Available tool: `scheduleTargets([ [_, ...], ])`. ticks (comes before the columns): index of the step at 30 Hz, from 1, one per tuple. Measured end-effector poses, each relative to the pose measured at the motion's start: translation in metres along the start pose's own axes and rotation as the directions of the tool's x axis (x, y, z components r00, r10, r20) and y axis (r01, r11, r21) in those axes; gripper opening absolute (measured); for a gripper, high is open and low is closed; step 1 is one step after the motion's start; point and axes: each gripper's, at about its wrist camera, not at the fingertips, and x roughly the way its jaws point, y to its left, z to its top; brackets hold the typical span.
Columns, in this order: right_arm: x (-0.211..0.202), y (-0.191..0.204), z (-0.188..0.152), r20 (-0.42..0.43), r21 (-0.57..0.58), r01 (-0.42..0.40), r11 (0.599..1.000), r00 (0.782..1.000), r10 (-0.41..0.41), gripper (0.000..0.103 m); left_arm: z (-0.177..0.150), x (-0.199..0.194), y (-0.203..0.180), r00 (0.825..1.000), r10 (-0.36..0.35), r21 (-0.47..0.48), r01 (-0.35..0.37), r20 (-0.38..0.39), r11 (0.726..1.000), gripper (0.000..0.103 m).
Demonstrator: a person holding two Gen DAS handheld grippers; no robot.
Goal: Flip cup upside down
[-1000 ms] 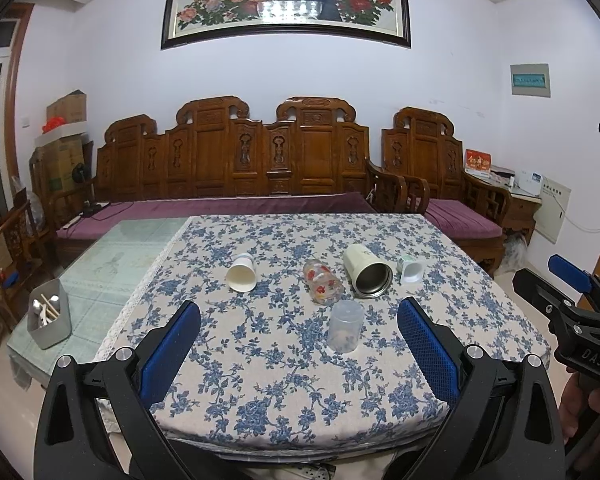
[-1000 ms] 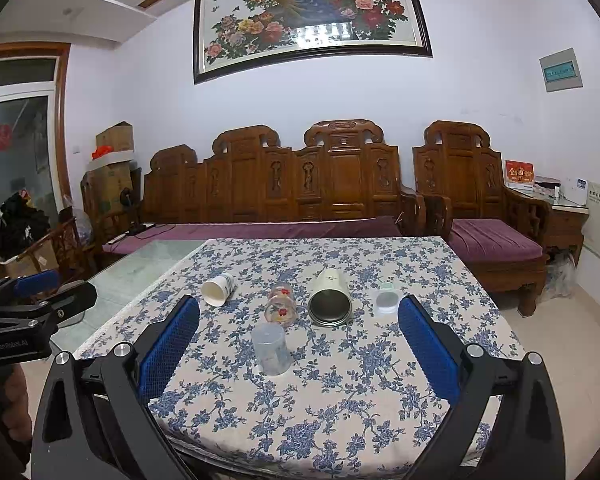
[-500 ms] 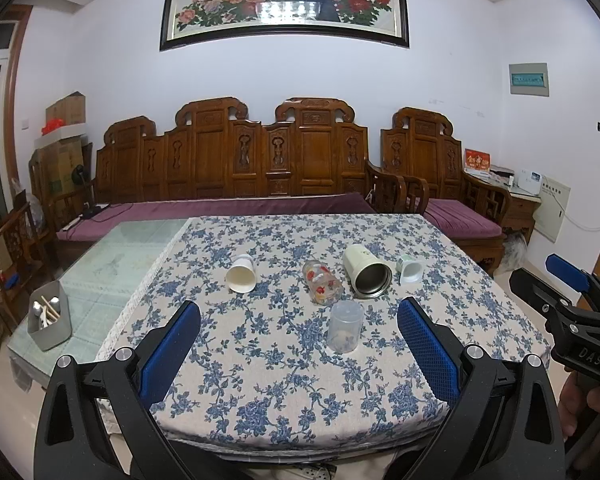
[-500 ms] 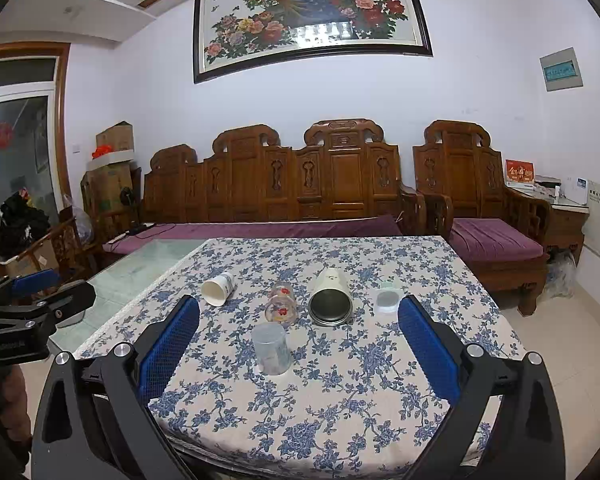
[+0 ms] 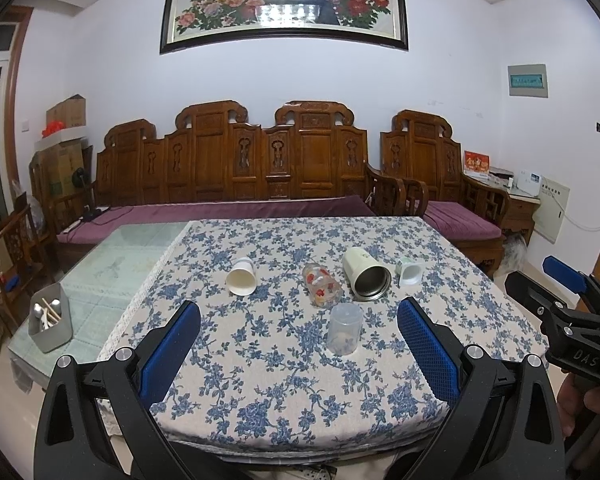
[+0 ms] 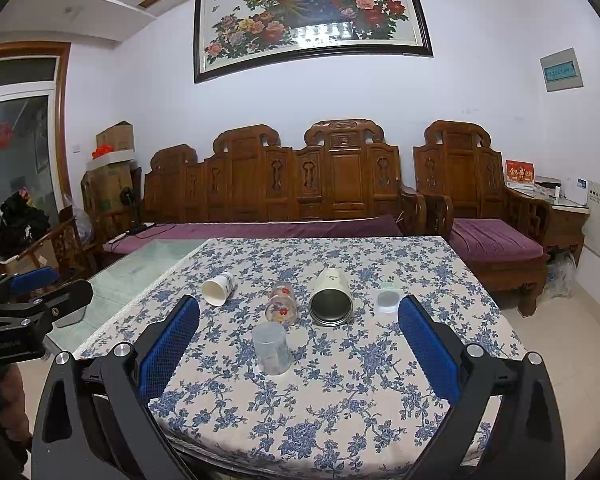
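A clear plastic cup (image 5: 344, 334) (image 6: 272, 348) stands upside down nearest me on the floral tablecloth. Behind it, lying on their sides, are a white paper cup (image 5: 241, 277) (image 6: 219, 289), a glass with red flowers (image 5: 321, 284) (image 6: 282, 303), a cream steel-lined mug (image 5: 366, 279) (image 6: 331, 298) and a small white cup (image 5: 409, 272) (image 6: 388, 298). My left gripper (image 5: 298, 340) is open and empty, above the near table edge. My right gripper (image 6: 298, 344) is open and empty, also short of the cups.
The table (image 5: 260, 400) fills the middle; a glass-topped table with a grey utensil box (image 5: 50, 322) stands to the left. A carved wooden bench (image 5: 236, 168) and chair (image 6: 484, 200) line the far wall. Each gripper shows at the other view's edge.
Both views have drifted slightly; the cups sit a touch higher in frame. No cup has moved and both grippers stay open.
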Motion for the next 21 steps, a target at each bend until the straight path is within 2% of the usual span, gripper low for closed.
scheduleTargets([
  [21, -0.0013, -0.0008, 0.0016, 0.005, -0.001, -0.001, 1.0, 1.0, 0.001, 0.1, 0.0064, -0.0035, -0.0039, 1.0, -0.003, -0.001, 0.003, 0.009, 1.0, 0.095],
])
